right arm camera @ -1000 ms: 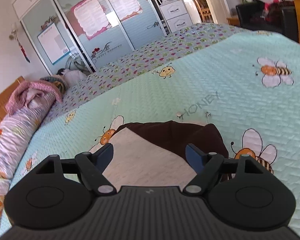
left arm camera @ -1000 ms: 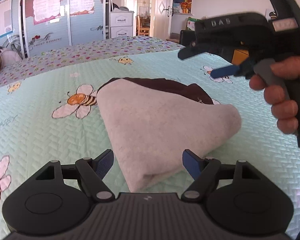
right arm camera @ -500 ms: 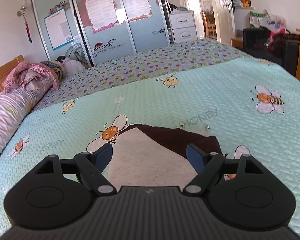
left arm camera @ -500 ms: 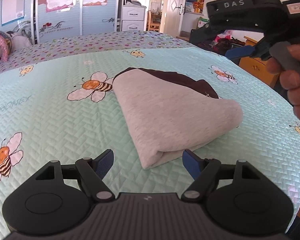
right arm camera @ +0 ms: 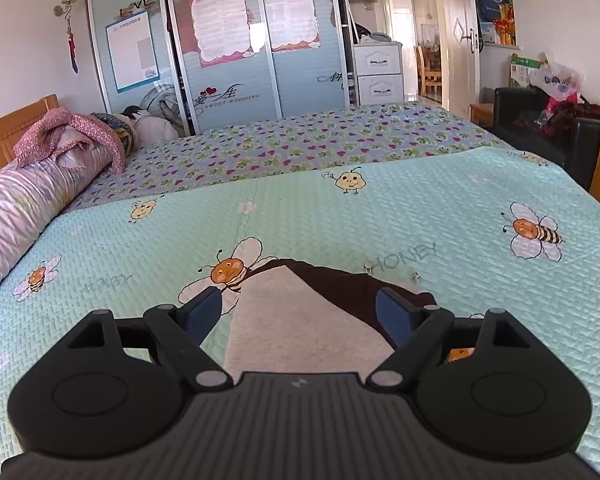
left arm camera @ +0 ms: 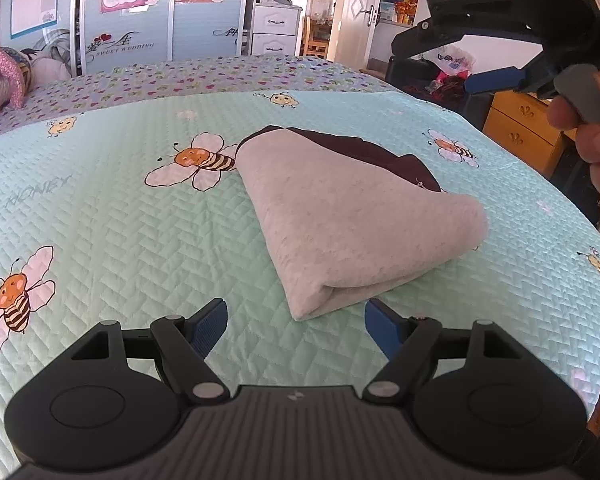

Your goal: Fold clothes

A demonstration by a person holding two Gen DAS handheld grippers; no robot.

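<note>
Mint bedspread (left arm camera: 112, 220) with cartoon bees covers most of the bed, wardrobe doors (right arm camera: 220, 52) way at the far end. Folded grey-and-brown garment (left arm camera: 352, 216) sits mid-bed. Left gripper (left arm camera: 296, 320) hangs spread and empty just near of its corner; right gripper (right arm camera: 300, 312) above it, jaws just widened, gripping nothing.

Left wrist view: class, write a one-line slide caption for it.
Folded grey and brown garment lies on the bee-print bedspread, ahead of the open, empty left claw.
</note>
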